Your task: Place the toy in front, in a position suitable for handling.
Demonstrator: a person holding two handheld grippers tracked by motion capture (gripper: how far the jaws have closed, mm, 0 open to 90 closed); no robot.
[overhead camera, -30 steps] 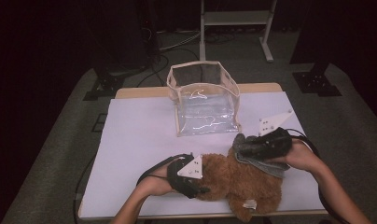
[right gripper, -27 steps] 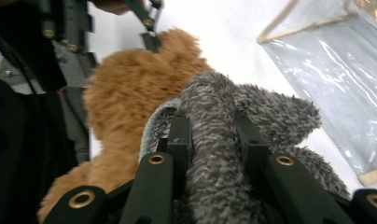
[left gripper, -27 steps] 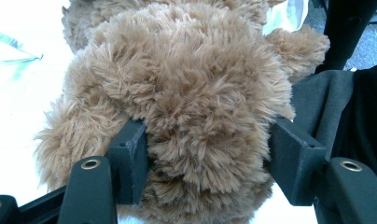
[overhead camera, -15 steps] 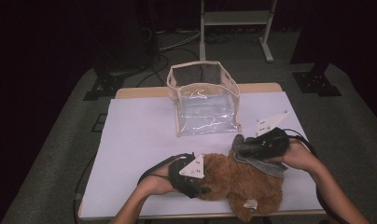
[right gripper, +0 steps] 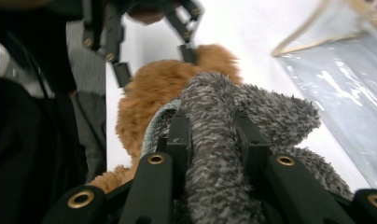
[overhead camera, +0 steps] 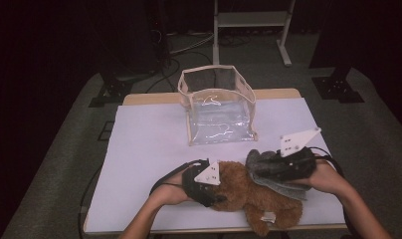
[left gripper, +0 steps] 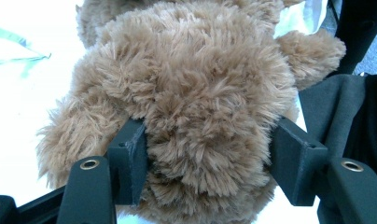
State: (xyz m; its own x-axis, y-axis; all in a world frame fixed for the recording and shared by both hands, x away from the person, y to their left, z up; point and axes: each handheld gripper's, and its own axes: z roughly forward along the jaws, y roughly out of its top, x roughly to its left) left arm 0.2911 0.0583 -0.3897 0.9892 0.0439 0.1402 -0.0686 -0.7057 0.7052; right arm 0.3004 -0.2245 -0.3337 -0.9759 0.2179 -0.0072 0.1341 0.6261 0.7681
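The brown bear lies on the near edge of the table, long way across, between the two hands. The left tongs squeeze the bear's fluffy body from both sides. The right tongs pinch a grey fuzzy cloth that rests on the bear. The clear bag stands open behind them, a bit closer to the right hand. The bear's face is hidden, so I cannot tell which end is its head.

Bear: shaggy brown plush; grey cloth atop the bear: short, nubby fleece; bag beyond the bear: clear glossy plastic, beige fabric trim; table: smooth matt white; jaws: matt black plastic, brass rivets.
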